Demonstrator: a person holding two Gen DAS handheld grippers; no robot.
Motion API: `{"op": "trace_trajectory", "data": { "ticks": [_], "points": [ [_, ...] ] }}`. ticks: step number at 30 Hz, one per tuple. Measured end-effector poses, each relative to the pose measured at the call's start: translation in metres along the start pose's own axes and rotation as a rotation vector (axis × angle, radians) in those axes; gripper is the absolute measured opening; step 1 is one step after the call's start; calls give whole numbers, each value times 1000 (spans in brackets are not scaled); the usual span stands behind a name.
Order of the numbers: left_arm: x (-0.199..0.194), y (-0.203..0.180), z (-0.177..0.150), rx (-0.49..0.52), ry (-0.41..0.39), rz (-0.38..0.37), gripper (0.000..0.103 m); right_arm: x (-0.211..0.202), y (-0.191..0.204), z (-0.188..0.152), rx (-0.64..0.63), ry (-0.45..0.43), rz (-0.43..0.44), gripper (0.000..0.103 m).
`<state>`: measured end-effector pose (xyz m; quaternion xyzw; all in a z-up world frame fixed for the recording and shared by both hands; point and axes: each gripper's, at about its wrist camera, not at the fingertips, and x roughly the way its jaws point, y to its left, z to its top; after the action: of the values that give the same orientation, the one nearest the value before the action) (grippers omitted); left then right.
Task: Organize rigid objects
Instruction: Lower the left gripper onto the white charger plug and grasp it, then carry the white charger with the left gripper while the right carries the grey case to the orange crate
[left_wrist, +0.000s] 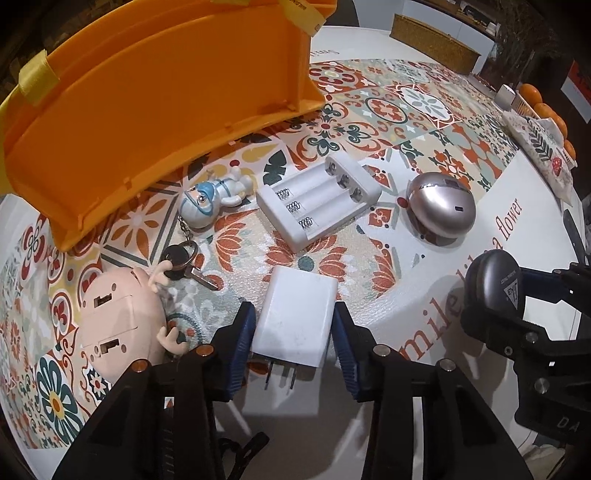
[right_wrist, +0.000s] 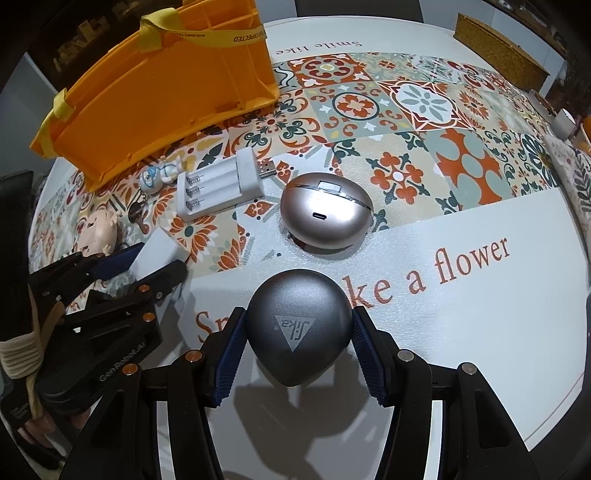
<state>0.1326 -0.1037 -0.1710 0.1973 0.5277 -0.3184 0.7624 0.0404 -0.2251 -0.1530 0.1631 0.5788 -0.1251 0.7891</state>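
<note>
A white plug charger (left_wrist: 295, 314) lies on the patterned tablecloth (left_wrist: 369, 110), prongs toward me, with my left gripper (left_wrist: 291, 321) shut on it, a blue pad on each side; in the right wrist view this left gripper (right_wrist: 147, 262) holds the same charger (right_wrist: 159, 247). My right gripper (right_wrist: 299, 332) is shut on a dark grey egg-shaped case (right_wrist: 299, 328) with a triangle logo, just above the white part of the cloth. In the left wrist view that case (left_wrist: 491, 277) shows at the right.
An orange box (left_wrist: 147, 92) stands open at the back left. In front of it lie an astronaut keychain (left_wrist: 210, 199) with a key (left_wrist: 184, 262), a white battery holder (left_wrist: 317, 195), a silver egg case (left_wrist: 439, 206) and a pink figure (left_wrist: 122, 321). Oranges (left_wrist: 546, 107) are far right.
</note>
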Motion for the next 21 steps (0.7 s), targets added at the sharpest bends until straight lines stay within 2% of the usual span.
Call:
{"op": "trace_trajectory", "data": {
  "ticks": [8,15,21],
  "points": [
    [-1,1,1,-40,-4,-3,40,-1,1,0,-16,-2,-3,57],
    [-30,0,2,-67,-68,8,38,-12,1,5,-17,-26,8,57],
    [-45,3,-1,-93,-92,10,38,-23,7,9,-46,-58,12,57]
  ]
}}
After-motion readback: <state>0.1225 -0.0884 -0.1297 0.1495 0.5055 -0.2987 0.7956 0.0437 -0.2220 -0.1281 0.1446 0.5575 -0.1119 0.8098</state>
